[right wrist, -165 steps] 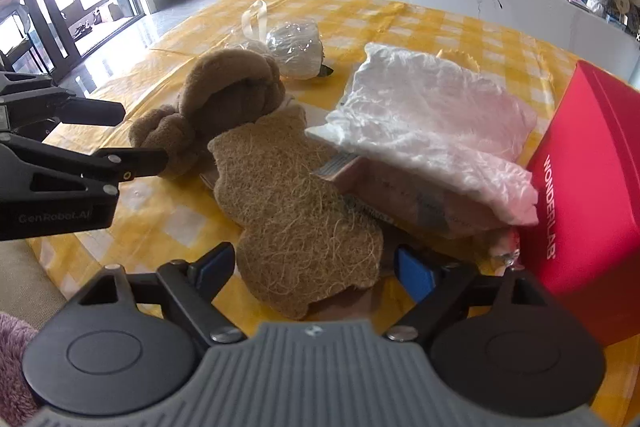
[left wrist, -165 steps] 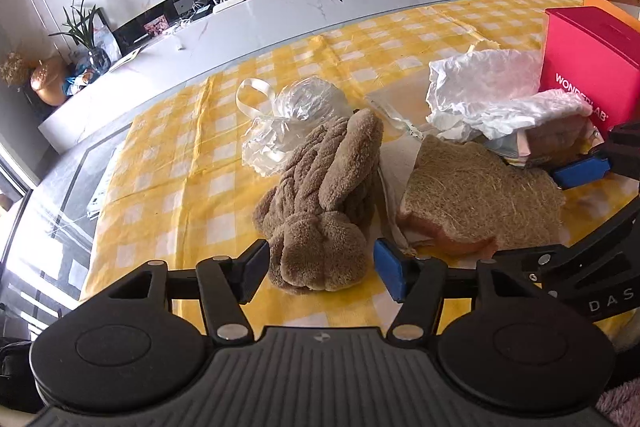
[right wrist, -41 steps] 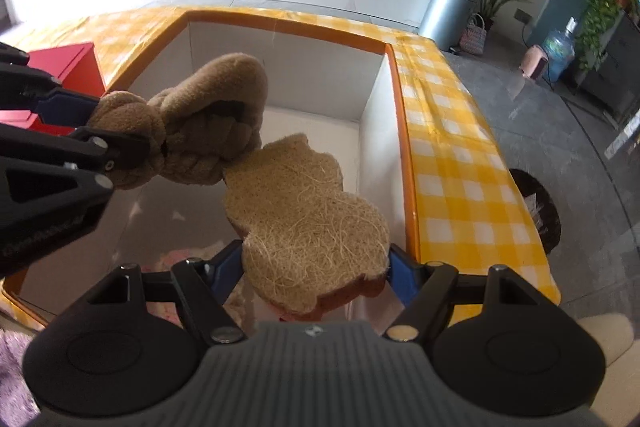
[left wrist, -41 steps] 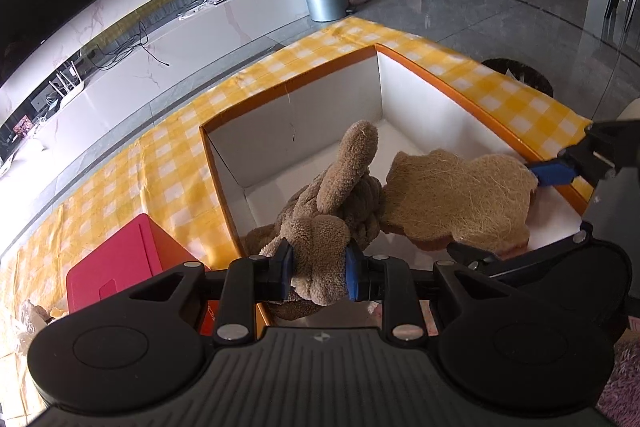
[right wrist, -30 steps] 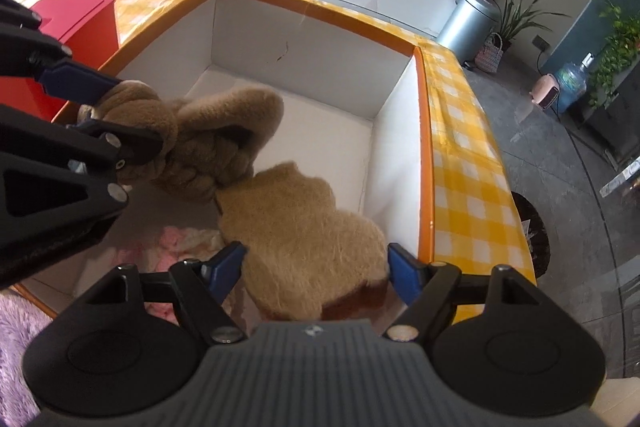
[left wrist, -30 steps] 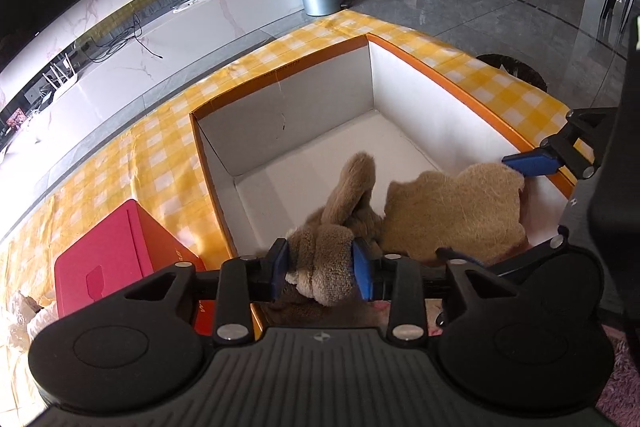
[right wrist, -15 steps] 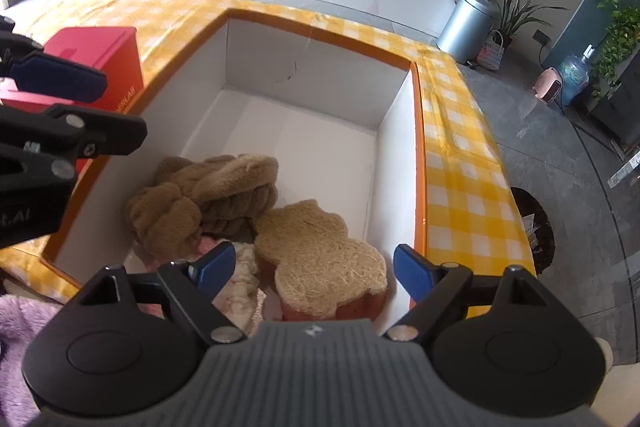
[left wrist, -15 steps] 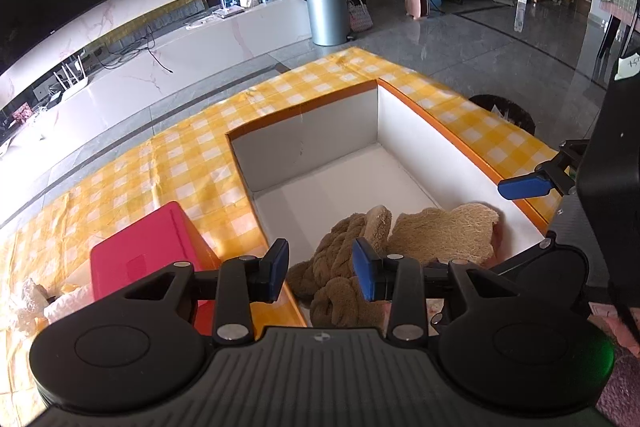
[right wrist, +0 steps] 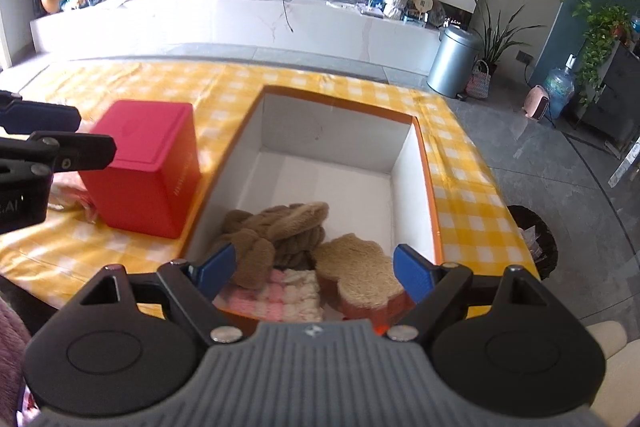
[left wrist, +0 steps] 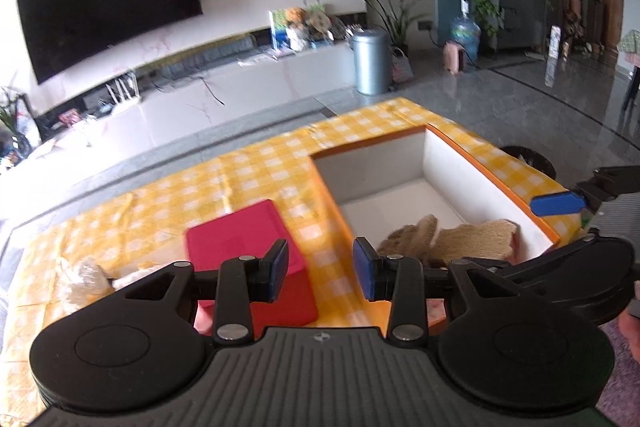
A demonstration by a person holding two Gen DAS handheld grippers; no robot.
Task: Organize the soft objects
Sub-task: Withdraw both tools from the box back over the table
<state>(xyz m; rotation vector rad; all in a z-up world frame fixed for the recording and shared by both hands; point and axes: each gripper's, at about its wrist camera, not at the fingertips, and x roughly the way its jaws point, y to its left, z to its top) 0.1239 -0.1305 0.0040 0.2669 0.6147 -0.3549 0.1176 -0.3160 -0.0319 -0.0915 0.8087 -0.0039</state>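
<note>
An orange-rimmed white box [right wrist: 406,163] stands on the yellow checked table. Inside it lie a brown knotted plush [right wrist: 276,231], a toast-shaped fibre pad [right wrist: 356,275] and a pink-and-white knit piece [right wrist: 288,293]. My right gripper [right wrist: 314,271] is open and empty above the box's near edge. My left gripper [left wrist: 320,269] is open and empty, raised over the table left of the box [left wrist: 480,175]; the plush [left wrist: 408,231] and pad [left wrist: 480,233] show past its right finger. The right gripper's blue pad [left wrist: 558,205] shows at the right edge.
A red box [right wrist: 144,167] [left wrist: 248,247] stands just left of the storage box. Clear and white plastic bags [left wrist: 86,277] lie at the table's left end. A dark waste bin [right wrist: 532,239] stands on the floor past the table's right edge.
Both grippers let go of the plush and the pad into the box, opened, and pulled up and back. The left gripper has swung left toward the red box.
</note>
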